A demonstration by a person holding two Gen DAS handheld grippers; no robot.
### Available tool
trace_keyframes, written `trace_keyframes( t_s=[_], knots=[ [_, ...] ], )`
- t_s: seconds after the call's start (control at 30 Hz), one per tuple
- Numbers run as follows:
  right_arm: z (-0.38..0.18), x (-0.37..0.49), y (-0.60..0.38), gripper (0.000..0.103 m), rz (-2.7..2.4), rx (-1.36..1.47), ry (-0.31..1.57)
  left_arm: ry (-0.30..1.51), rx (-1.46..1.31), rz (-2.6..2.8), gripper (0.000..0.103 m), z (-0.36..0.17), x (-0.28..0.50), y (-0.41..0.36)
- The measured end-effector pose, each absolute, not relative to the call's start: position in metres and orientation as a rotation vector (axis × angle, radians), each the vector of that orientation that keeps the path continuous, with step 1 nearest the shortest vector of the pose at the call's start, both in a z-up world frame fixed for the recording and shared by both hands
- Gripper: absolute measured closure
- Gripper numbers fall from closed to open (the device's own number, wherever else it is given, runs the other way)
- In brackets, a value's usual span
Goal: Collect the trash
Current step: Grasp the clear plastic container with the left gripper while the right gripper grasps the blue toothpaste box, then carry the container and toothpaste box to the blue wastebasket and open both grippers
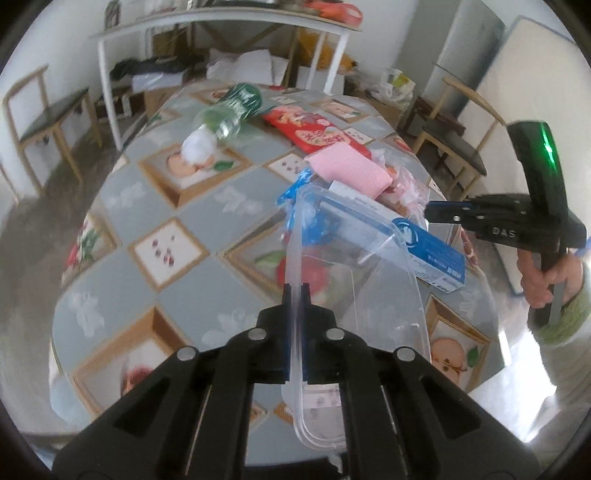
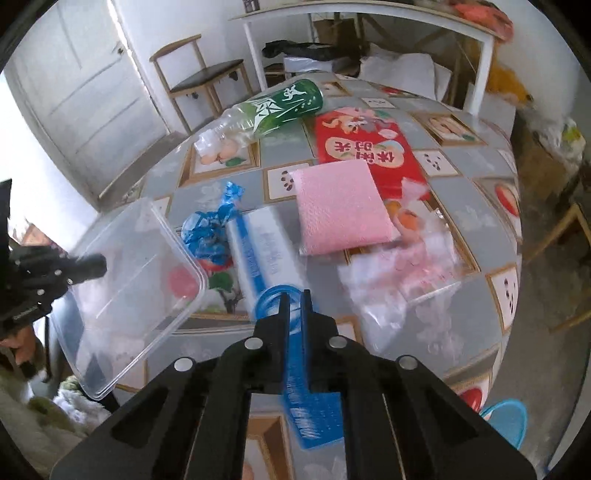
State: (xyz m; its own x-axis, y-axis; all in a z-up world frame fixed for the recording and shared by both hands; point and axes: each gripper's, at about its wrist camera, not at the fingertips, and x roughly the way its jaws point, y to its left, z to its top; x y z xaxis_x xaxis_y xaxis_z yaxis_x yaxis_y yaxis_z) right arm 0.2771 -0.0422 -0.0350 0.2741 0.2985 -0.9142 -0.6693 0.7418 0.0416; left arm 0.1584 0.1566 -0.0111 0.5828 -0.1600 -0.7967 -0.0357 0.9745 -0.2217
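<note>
My left gripper (image 1: pixel 295 290) is shut on the rim of a clear plastic container (image 1: pixel 354 280) and holds it tilted above the table; it also shows in the right wrist view (image 2: pixel 129 280). My right gripper (image 2: pixel 294 295) is shut on a blue-and-white box (image 2: pixel 266 254), seen in the left wrist view (image 1: pixel 432 251) next to the container. On the table lie a crumpled blue wrapper (image 2: pixel 210 229), a pink pad (image 2: pixel 341 206), a red packet (image 2: pixel 365 144), a green-labelled bottle (image 2: pixel 273 107) and clear plastic bags (image 2: pixel 402 280).
The table has a patterned grey cloth (image 1: pixel 147 206). Wooden chairs stand at the left (image 1: pixel 48 118) and right (image 1: pixel 454 144). A white shelf table (image 1: pixel 221 22) with clutter stands behind. A blue stool (image 2: pixel 506 417) is at the lower right.
</note>
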Motion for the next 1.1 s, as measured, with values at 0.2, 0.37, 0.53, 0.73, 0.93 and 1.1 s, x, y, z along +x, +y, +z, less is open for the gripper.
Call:
trace_keyframes(
  t_s=[0.2,0.37,0.53,0.73,0.93,1.1],
  knots=[
    [-0.038,0.261,-0.030,0.060,0.685,-0.491,1.102,0.971,-0.295,-0.022,0.101,-0.022,0.137,0.173],
    [-0.056,0.263,-0.011,0.039,0.710,-0.588,1.108,0.984,-0.373,0.003,0.101,-0.032,0.131,0.187],
    [-0.082,0.280,0.001,0.038,0.701,-0.635,1.178,0.988,-0.406,0.006,0.101,-0.038,0.128,0.193],
    [-0.092,0.280,0.006,0.052,0.677,-0.646,1.245,0.979,-0.428,0.003,0.101,-0.039,0.126,0.196],
    [-0.093,0.277,0.003,0.053,0.602,-0.580,1.264,0.981,-0.449,0.009,0.101,-0.044,0.125,0.203],
    [-0.080,0.265,-0.005,0.056,0.554,-0.504,1.239,0.969,-0.459,0.012,0.101,-0.043,0.122,0.206]
  ],
)
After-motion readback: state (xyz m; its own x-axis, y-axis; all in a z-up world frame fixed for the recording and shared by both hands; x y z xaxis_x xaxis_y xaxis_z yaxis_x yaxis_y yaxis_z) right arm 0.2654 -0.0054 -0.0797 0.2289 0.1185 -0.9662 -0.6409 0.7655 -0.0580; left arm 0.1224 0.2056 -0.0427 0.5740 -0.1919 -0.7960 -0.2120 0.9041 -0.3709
